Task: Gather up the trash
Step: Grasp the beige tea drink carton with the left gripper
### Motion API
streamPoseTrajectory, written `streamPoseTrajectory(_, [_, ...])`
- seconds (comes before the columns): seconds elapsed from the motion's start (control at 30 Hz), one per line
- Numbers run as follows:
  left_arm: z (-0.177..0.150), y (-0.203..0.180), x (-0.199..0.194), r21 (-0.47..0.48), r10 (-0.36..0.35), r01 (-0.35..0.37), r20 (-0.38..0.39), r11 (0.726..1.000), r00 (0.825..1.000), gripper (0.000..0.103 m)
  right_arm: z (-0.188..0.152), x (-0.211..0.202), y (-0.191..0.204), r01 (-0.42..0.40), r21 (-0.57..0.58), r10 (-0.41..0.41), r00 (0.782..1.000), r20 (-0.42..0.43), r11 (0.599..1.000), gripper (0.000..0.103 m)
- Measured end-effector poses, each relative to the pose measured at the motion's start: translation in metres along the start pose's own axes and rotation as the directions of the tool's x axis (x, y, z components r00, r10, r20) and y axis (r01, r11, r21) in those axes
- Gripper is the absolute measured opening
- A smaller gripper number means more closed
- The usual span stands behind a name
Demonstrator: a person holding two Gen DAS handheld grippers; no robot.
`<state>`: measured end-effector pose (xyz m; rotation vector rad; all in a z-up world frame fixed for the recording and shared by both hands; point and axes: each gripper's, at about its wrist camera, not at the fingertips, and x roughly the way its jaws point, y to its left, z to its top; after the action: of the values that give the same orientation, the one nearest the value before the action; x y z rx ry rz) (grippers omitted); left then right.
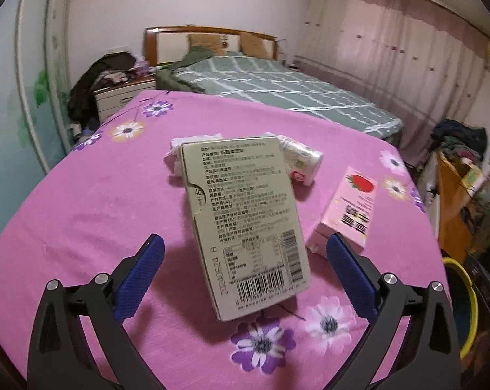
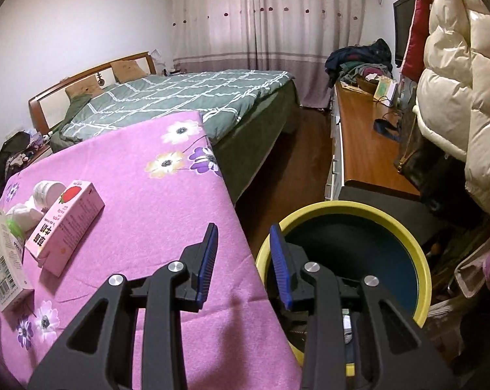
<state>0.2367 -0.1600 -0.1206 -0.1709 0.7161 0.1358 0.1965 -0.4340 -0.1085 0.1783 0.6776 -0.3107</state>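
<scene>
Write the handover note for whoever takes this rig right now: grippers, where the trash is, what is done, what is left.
Left gripper: open, empty, fingers either side of the beige box on the pink floral cloth, not closed on it.
Right gripper: open, empty, over the cloth's edge beside the yellow-rimmed bin.
Still on the cloth: the beige box, the pink strawberry carton to its right, a tissue pack and crumpled white paper behind it.
Done: something small lies in the bin, hard to identify.
Left: grasp each item and drop it in the bin; the beige box looks the natural first pick.
</scene>
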Motion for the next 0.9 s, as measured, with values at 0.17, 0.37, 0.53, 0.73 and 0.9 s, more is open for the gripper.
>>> streamPoseTrajectory(0.17, [0.003,-0.004,0.018,-0.020,0.084,-0.084,-0.020,0.996,0.996,0.098,-0.001,0.002,-0.003,-0.015,0.022,0.015,1.000,-0.010,1.000,0.032])
streamPoseTrajectory(0.37, [0.009,-0.007,0.029,-0.016,0.102,-0.102,-0.029,0.995,0.994,0.098,0.000,0.006,-0.005,-0.030,0.040,0.031,0.999,-0.027,0.999,0.032])
streamPoseTrajectory(0.53, [0.010,-0.005,0.040,-0.028,0.032,-0.035,-0.077,0.999,0.996,0.083,0.000,0.007,-0.006,-0.032,0.042,0.033,0.999,-0.030,0.999,0.032])
streamPoseTrajectory(0.73, [0.010,0.007,0.033,-0.014,-0.029,0.028,-0.083,1.000,0.996,0.078,0.000,0.008,-0.005,-0.032,0.044,0.034,0.999,-0.033,0.999,0.032])
streamPoseTrajectory(0.9, [0.010,0.017,0.011,-0.008,-0.079,0.079,-0.074,0.997,0.994,0.078,-0.003,0.006,-0.007,-0.050,0.056,0.051,0.999,-0.018,0.997,0.032])
